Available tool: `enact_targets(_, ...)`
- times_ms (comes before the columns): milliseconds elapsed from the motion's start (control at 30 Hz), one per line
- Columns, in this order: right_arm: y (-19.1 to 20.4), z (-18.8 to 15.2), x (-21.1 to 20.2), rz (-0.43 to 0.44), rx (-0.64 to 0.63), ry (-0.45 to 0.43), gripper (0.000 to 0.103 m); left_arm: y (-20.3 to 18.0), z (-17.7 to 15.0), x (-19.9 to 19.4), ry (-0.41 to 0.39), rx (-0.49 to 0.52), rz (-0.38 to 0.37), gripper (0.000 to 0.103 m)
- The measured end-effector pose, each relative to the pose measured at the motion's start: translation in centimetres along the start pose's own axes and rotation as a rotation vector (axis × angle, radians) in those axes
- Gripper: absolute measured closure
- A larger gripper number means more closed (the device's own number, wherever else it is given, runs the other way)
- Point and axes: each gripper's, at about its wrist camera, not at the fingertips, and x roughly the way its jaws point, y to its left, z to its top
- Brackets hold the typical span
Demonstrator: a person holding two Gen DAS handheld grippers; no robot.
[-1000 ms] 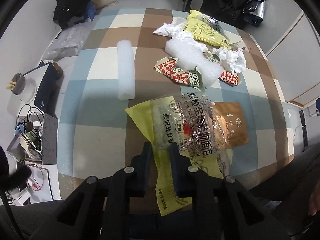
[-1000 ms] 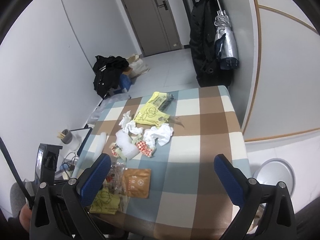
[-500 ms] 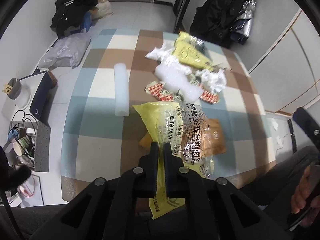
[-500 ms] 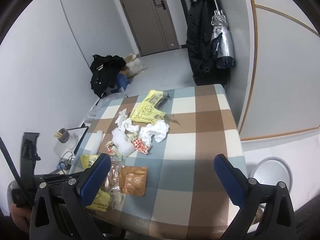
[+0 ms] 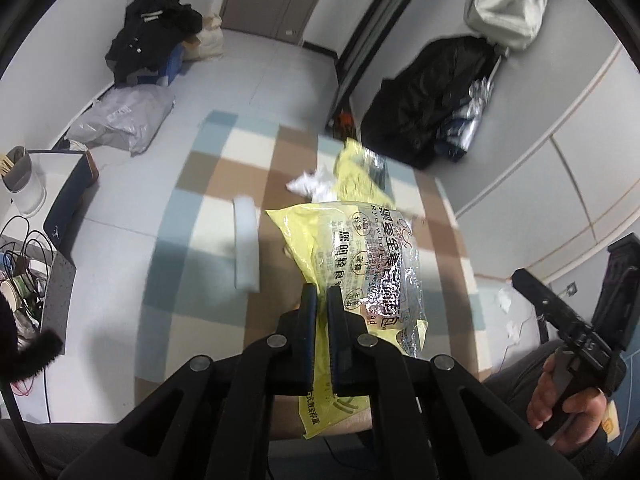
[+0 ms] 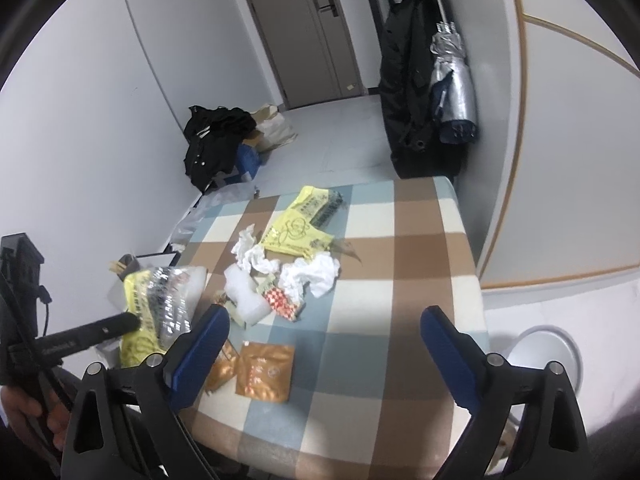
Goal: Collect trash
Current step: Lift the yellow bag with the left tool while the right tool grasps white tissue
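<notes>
Your left gripper [image 5: 323, 300] has lifted the bag [image 5: 360, 264] clear of the table [image 5: 200, 240]; a second ago the bag lay flat just ahead of the jaws, over the orange sachet [image 6: 264, 372]. So one piece of trash is picked, by my reading, and it needs a bin next; none is clearly in view. The left jaws are pressed almost together, pinching the bag's yellow edge, with its clear crinkled part hanging up and right of the fingers. Your right gripper [image 6: 324, 344] has its blue fingers spread wide, holding and touching nothing. Just ahead of it lies the sachet; further out sit the red-checked wrapper [image 6: 282, 302], foam [image 6: 244, 292] and tissues [image 6: 312, 276]. Beyond those is a yellow wrapper [image 6: 296, 232].
</notes>
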Motion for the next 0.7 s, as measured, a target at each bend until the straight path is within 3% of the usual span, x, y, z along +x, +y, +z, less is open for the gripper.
enact_targets(167, 1.4, 2.2, 1.7, 0.03, -0.06, 0.02, 0.012, 1.5, 1.3, -1.4, -0.059, -0.03, -0.016, 0.102)
enact_targets(333, 4.3, 4.9, 5.4, 0.122, -0.137, 0.069, 0.015, 2.9, 2.4, -2.5, -0.114, -0.055, -0.024, 0.102)
enact_targets(500, 7.3, 6.2, 11.6, 0.19, -0.161, 0.203, 0.023, 3.7, 3.3, -2.9, -0.144, -0.074, -0.029, 0.102)
enact_targets(700, 8.9, 5.8, 17.8, 0.224, -0.067, 0.341, 0.032, 4.7, 3.9, -3.2, -0.164, -0.088, -0.029, 0.102)
